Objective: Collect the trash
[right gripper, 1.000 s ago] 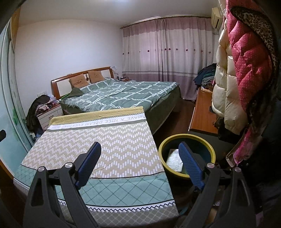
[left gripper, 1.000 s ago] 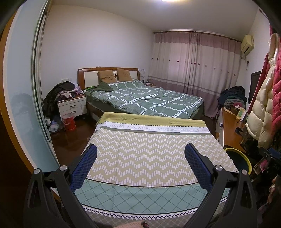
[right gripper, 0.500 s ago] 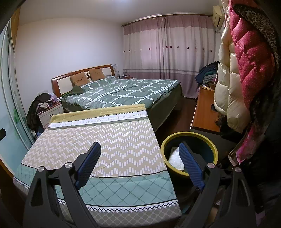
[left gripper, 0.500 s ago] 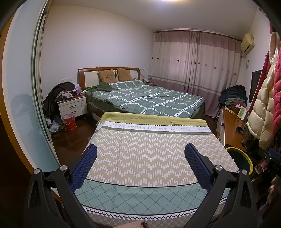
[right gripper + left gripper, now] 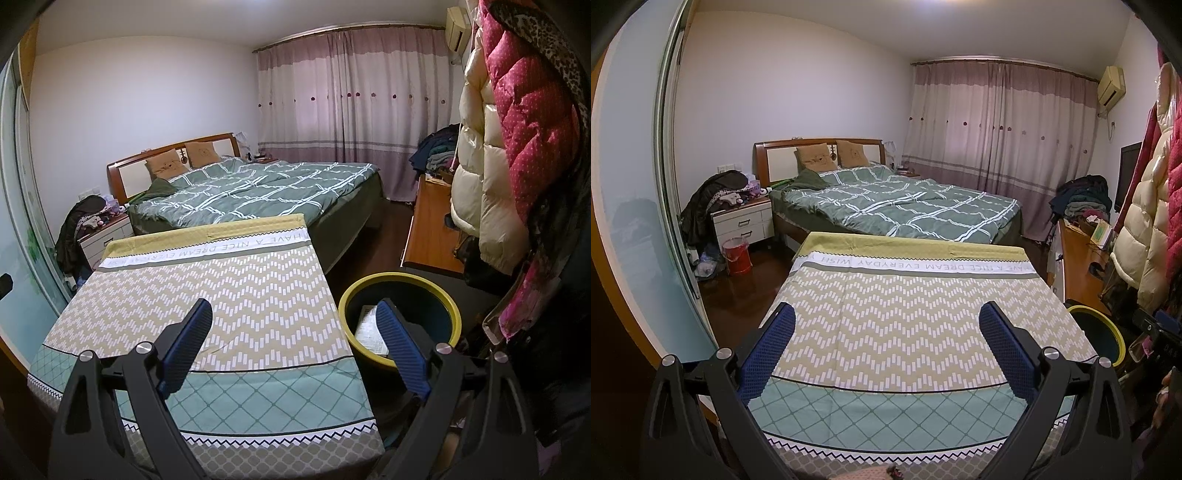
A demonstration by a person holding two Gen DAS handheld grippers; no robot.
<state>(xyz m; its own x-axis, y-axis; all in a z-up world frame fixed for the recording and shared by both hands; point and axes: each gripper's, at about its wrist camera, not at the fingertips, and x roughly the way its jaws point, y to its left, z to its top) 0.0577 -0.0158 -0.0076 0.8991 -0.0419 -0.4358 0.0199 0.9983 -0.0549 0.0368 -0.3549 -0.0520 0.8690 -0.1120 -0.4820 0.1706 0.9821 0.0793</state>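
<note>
Hovering over the covered table, both grippers wide apart w/ nothing between the pads.

Vs a sec ago barely any change: both views sit a touch diff, the trash bin (image 5: 400,284) a bit more centred in the right view, pads just as wide. Left gripper (image 5: 886,326) spread above the table (image 5: 886,413) w/ patterned cloth; right gripper (image 5: 293,325) spread too, its right finger (image 5: 402,349) in front of the bin, hiding part of it. Bin = dark tub w/ yellow rim, on the floor just beside the table's right edge, white paper (image 5: 369,328) lying inside. Past the table: bed (image 5: 897,206) w/ green checked duvet, nightstand (image 5: 742,221) piled w/ clothes, red bucket (image 5: 738,256) on the floor near it. Right side: wooden desk (image 5: 430,229), puffy coats (image 5: 517,147) hanging close, crowding the view. Curtains (image 5: 1001,125) at the far wall.
</note>
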